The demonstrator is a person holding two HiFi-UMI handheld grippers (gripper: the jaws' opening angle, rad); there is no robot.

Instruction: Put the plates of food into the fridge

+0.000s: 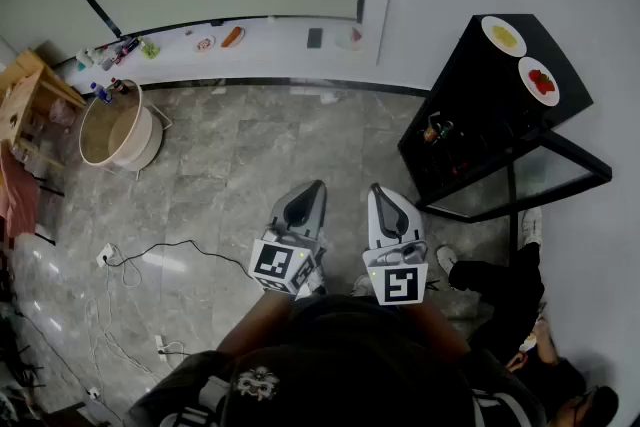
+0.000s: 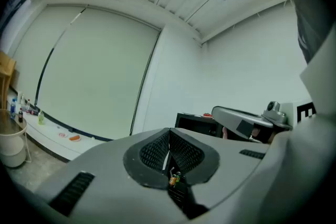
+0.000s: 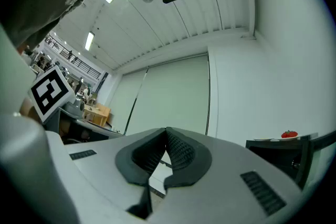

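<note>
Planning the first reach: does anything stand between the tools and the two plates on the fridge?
Nothing visible does. The yellow-food plate and the red-food plate sit uncovered on top of the fridge, with only floor between it and the right tool. The fridge door stands open.

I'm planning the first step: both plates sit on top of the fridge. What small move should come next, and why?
Probably carry the right gripper toward the plate of red food. Both it and the left gripper are shut, empty and over the floor, apart from the fridge, whose door already stands open.
</note>
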